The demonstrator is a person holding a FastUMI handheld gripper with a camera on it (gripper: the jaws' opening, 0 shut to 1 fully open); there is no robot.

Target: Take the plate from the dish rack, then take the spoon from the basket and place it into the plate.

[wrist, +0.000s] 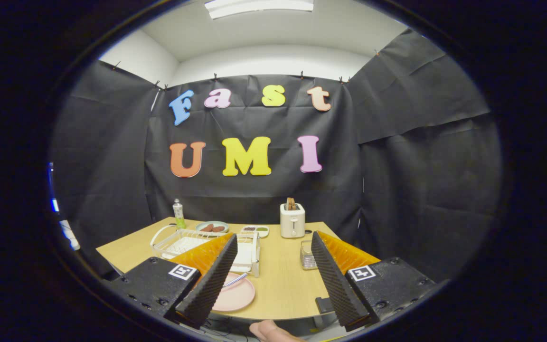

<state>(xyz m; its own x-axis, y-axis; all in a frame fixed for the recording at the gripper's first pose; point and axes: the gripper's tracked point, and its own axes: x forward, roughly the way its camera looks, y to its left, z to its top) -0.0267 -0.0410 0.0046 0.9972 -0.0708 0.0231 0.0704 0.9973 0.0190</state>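
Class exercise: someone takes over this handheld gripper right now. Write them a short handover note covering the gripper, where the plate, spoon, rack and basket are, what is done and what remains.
Gripper: open, holding nothing, raised above the near edge of the table.
Pink plate: out of the rack, flat on the table beside one finger.
Spoon: lying on the plate.
White dish rack: just beyond the plate.
Clear basket: on the table ahead of the other finger.
Done: by the look of it, both steps.
Left: probably nothing; just check the spoon sits steady.
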